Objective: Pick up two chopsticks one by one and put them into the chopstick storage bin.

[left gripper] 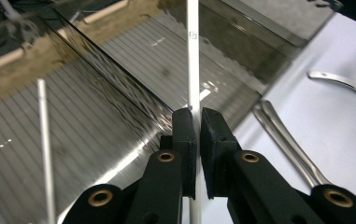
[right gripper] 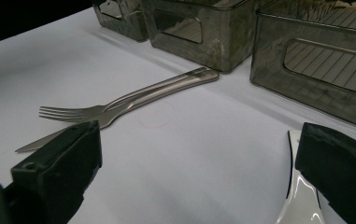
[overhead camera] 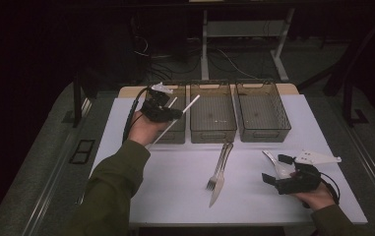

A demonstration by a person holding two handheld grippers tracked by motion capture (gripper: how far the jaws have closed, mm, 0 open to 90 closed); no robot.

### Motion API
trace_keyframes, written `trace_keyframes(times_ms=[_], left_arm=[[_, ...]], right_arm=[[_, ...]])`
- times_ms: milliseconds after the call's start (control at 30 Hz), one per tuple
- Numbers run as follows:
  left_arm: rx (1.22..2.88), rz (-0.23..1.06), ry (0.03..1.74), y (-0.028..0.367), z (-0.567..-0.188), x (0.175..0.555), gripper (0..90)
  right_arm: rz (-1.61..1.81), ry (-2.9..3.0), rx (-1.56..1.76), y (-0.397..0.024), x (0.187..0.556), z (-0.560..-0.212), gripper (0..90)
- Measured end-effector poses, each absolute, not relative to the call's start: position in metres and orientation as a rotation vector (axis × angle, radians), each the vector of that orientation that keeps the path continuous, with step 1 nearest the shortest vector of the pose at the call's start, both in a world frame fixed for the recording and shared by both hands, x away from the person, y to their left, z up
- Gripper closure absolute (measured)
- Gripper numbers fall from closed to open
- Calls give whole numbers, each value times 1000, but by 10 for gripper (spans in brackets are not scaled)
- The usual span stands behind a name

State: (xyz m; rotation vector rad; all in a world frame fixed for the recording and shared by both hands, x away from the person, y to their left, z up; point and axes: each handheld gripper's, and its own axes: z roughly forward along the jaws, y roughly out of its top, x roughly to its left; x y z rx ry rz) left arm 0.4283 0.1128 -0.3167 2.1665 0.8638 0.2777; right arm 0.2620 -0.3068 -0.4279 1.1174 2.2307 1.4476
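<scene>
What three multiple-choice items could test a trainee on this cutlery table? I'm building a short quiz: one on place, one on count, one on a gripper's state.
1. Where do the fork and knife lie?
A. In the middle bin
B. On the white table in front of the bins
C. On the floor

2. How many bins stand in the row?
A. Two
B. Three
C. Five

3. What is the left gripper doing?
A. Shut on a thin white stick
B. Open, holding nothing
C. Shut on the fork

Key: 1 B, both lie side by side on the table. 2 B, three show along the far edge. 3 A, the jaws clamp the stick.
</scene>
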Motion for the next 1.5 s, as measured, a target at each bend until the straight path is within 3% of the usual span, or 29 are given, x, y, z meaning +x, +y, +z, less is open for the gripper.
trace_keyframes(times_ms=[367, 667, 1500], left_arm=[[2129, 403, 849, 113, -306, 475, 839], [2093, 494, 882, 122, -320, 500, 839], [2186, 432, 996, 138, -376, 507, 837]], right_arm=[[1461, 2223, 1118, -307, 262, -428, 7], [1468, 2225, 1116, -308, 262, -428, 6], [1470, 2226, 1114, -308, 261, -427, 7]])
